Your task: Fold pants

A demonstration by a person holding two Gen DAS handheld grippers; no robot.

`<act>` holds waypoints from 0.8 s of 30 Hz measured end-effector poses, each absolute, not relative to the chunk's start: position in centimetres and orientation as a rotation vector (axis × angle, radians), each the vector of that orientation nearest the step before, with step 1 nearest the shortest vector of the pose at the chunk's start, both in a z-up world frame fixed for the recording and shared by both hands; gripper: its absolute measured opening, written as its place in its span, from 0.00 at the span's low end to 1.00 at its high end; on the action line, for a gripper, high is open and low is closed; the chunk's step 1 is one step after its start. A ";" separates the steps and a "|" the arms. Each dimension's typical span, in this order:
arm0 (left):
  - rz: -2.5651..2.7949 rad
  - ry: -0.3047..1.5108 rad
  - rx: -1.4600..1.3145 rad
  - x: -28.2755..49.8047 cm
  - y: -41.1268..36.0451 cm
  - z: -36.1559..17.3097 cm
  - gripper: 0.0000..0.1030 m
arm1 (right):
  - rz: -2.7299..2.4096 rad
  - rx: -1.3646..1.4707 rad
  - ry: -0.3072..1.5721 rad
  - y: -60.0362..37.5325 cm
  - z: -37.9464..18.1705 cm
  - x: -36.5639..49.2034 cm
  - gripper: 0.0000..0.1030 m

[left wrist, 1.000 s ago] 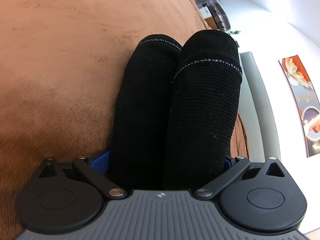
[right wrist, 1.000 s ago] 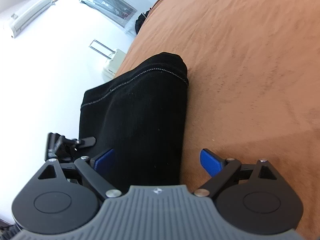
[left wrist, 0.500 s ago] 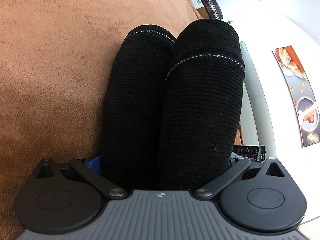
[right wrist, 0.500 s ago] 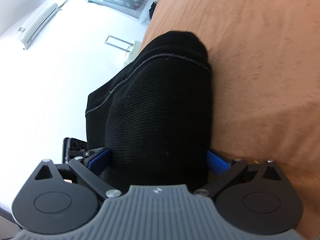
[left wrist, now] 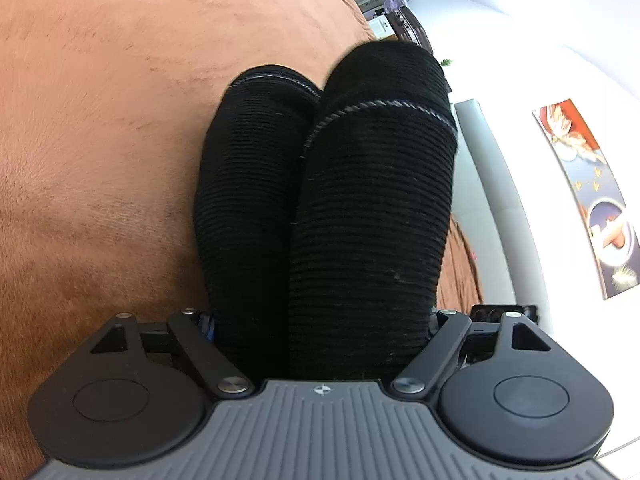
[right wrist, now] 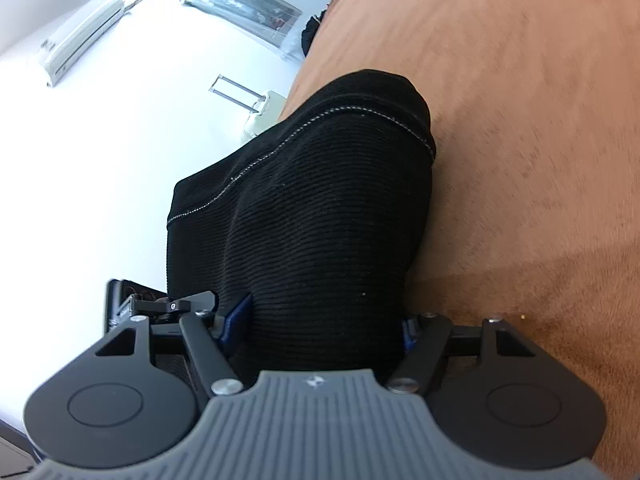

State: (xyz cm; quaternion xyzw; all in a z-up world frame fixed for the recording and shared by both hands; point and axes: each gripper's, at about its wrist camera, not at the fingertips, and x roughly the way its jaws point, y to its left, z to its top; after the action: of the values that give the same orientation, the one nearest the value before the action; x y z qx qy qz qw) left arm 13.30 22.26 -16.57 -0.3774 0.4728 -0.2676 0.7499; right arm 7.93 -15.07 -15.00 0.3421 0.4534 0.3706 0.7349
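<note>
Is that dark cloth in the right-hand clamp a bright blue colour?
No, the pants caught in the right gripper are black ribbed fabric with a pale stitched hem; only its finger pads are blue.

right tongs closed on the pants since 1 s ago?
Yes. The right tongs were open then; now both blue pads pinch the black pants over the brown blanket.

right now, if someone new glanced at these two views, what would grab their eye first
The black pants fill the middle of both views, bunched in thick ribbed rolls with pale stitched hems. Each set of tongs, left and right, is clamped on that fabric at the bottom of its view. Behind lies a rust-brown blanket.
</note>
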 end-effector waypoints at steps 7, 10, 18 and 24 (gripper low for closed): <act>-0.635 1.026 -0.808 10.7 21.8 -14.7 0.90 | 0.825 0.729 0.957 -15.7 -12.1 6.0 0.59; -0.656 1.024 -0.815 9.5 21.4 -14.3 0.90 | 0.822 0.720 0.941 -16.6 -11.0 4.8 0.59; -0.697 1.027 -0.835 6.5 19.3 -13.5 0.90 | 0.767 0.725 0.931 -19.8 -8.3 1.7 0.58; -0.694 1.125 -0.830 4.7 16.9 -17.1 0.90 | 0.710 0.724 1.001 -22.5 -9.7 0.0 0.59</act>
State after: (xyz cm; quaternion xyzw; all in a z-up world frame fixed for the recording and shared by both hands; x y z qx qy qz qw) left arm 4.70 16.93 -17.10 -0.3743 0.5070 -0.3129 0.7106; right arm -0.04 -22.46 -9.72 0.3321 0.4593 0.3257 0.7567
